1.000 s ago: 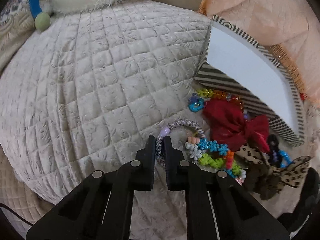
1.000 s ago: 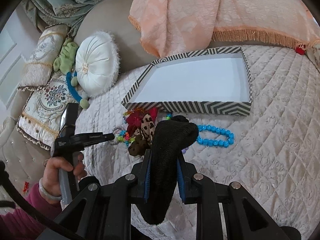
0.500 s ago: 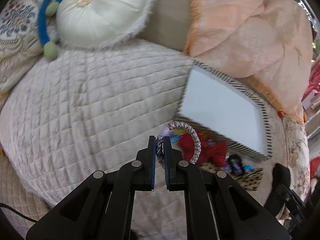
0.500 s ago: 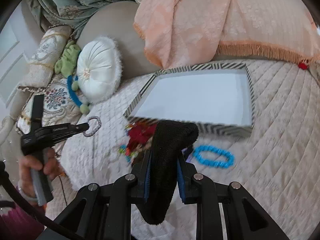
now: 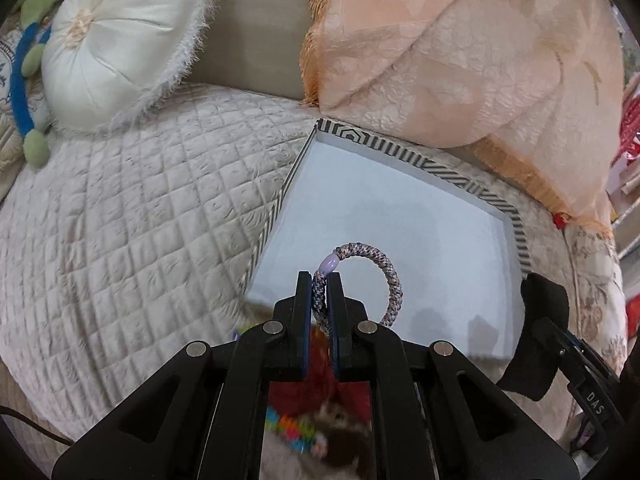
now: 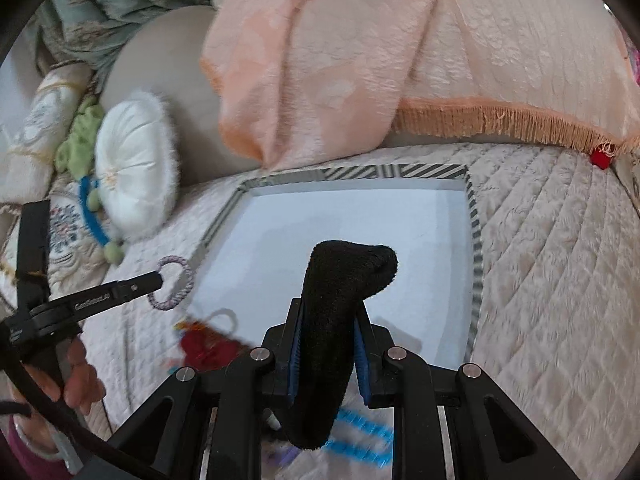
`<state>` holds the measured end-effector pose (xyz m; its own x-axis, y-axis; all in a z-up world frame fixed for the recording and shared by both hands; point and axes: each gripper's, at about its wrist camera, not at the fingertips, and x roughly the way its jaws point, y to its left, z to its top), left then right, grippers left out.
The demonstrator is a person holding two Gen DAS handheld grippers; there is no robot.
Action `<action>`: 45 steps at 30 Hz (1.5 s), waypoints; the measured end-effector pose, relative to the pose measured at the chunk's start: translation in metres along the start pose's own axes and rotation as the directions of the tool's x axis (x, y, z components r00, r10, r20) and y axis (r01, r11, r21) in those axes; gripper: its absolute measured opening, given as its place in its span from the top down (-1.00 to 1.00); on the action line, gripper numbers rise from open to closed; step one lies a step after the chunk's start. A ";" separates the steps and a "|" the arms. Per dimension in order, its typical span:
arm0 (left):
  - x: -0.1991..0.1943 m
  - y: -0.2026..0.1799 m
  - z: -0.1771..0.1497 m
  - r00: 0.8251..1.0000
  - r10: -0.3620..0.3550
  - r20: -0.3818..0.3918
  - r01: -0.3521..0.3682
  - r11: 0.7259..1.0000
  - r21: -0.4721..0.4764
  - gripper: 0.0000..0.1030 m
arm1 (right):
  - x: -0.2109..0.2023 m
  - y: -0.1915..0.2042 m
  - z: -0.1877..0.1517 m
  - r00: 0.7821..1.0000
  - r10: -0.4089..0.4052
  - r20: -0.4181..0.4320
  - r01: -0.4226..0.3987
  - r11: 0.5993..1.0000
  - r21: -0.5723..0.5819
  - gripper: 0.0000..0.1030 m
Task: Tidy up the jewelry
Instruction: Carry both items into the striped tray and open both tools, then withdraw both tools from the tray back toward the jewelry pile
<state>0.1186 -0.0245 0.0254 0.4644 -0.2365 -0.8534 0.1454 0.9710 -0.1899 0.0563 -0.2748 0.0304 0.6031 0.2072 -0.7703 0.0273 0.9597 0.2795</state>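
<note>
The left tongs [image 5: 319, 280] are clenched on a braided hair tie [image 5: 362, 280], held above the near-left edge of the striped tray [image 5: 404, 152]. The right tongs [image 6: 327, 322] grip a black velvet band [image 6: 340, 280] over the tray's near side, on the quilted bed [image 5: 120, 208].

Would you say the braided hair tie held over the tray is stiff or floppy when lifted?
The hair tie probably is fairly springy: pinched at one side by the left hand-held gripper, its loop stays round. It looks light, barely sagging. Dropped into the tray, it should lie flat.
</note>
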 end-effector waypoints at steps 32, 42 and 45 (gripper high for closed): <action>0.017 -0.004 -0.014 0.987 0.145 0.067 -0.150 0.986 0.077 0.10 | -0.006 -0.019 -0.014 0.998 -0.063 -0.027 0.063 0.998 -0.023 0.15; -0.029 -0.005 -0.050 0.976 0.170 0.137 -0.184 0.978 0.102 0.10 | -0.037 0.012 -0.037 1.000 -0.014 0.008 0.014 1.000 -0.028 0.15; -0.040 -0.005 -0.061 0.974 0.172 0.150 -0.189 0.977 0.103 0.10 | -0.043 0.019 -0.045 1.000 -0.005 0.012 0.005 1.000 -0.029 0.15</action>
<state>0.0464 -0.0176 0.0311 0.6081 -0.0683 -0.7909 0.1445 0.9892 0.0257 -0.0047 -0.2571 0.0434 0.6122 0.2002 -0.7649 0.0072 0.9660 0.2585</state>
